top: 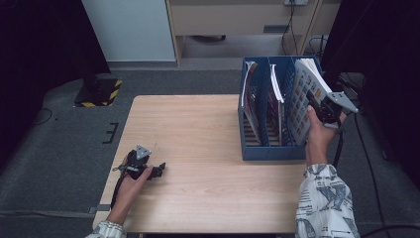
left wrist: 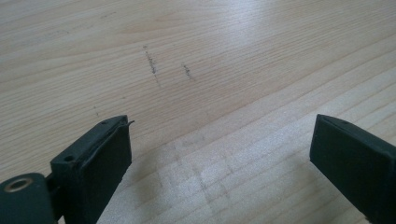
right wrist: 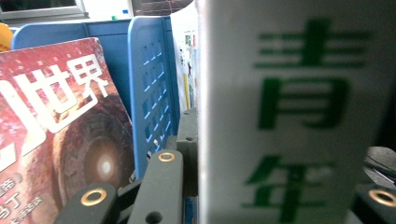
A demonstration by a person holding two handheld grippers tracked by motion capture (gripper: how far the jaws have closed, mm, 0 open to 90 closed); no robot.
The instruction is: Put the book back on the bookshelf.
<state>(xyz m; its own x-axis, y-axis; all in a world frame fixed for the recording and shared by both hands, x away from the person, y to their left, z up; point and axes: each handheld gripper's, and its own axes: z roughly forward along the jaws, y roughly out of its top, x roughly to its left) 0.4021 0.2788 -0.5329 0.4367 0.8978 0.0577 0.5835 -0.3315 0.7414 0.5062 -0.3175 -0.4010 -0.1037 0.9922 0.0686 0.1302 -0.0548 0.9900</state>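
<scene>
A thick white paperback book (top: 303, 101) with a grid-patterned cover and green characters on its spine is standing tilted in the rightmost compartment of the blue plastic file rack (top: 271, 148) near the desk's right edge.

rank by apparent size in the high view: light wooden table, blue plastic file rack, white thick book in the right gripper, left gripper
1. light wooden table
2. blue plastic file rack
3. white thick book
4. left gripper, smallest

A light wooden bench (top: 198, 148) stands on grey carpet (top: 59, 148). Behind it are a pale wall panel (top: 129, 29) and a beige cabinet (top: 237, 17). A black-and-yellow striped base (top: 99, 93) sits on the floor at left.
</scene>
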